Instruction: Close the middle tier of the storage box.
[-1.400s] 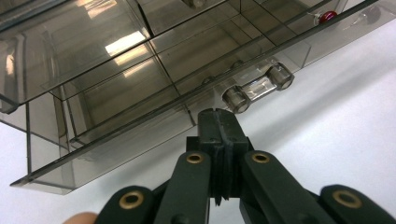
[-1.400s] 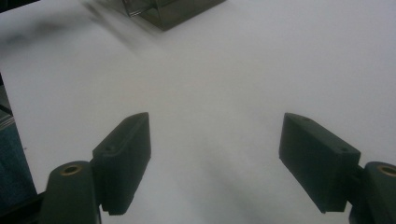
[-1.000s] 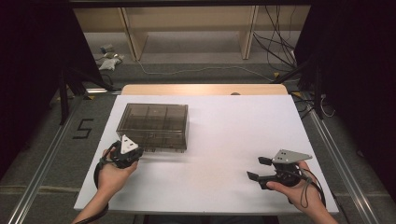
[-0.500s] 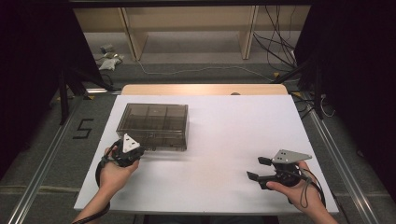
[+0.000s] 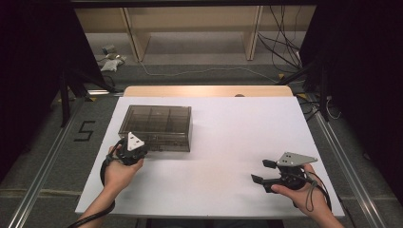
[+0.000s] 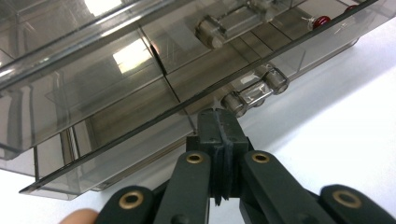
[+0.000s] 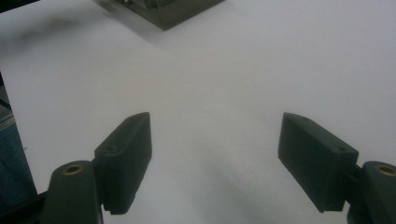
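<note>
Two grippers in play. Left gripper point(image 5: 131, 151) has its jaws together, tips at the front lip of the smoky compartment box point(image 5: 159, 126), which sits toward the table's point(image 5: 237, 142) far-left corner. Right gripper point(image 5: 271, 175), jaws apart, idles by the near-right edge. Likely lid-opening: push up under the lip by the latch point(image 6: 254, 92), steady the box.

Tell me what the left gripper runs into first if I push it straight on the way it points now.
The left gripper, jaws shut, points at the near edge of the smoky clear compartment box. It would likely meet the lid's front edge beside the clear latch almost at once; whether the tips already touch it is unclear.
</note>
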### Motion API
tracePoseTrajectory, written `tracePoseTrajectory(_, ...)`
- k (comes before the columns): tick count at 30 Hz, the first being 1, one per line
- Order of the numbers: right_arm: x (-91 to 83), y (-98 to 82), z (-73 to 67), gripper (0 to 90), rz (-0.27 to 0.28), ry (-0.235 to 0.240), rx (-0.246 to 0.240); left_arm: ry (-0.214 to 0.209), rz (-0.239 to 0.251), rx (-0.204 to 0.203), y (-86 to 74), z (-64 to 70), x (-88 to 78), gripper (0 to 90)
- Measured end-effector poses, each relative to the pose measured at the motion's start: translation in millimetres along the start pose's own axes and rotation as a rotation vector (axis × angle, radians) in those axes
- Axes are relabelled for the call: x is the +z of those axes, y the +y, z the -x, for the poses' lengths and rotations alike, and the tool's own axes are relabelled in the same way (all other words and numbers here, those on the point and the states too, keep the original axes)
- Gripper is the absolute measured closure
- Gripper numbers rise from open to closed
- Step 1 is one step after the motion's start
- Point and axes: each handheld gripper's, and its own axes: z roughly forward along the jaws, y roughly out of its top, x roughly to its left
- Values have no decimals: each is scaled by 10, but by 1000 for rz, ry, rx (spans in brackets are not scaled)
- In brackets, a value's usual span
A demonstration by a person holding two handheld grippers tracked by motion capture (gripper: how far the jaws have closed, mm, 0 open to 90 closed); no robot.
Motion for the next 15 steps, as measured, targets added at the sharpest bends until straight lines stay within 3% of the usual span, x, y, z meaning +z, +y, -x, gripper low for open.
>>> tracePoseTrajectory(15, 6, -1, 1, 267, -1, 0, 1, 9, 8, -1, 63, -17, 48, 900)
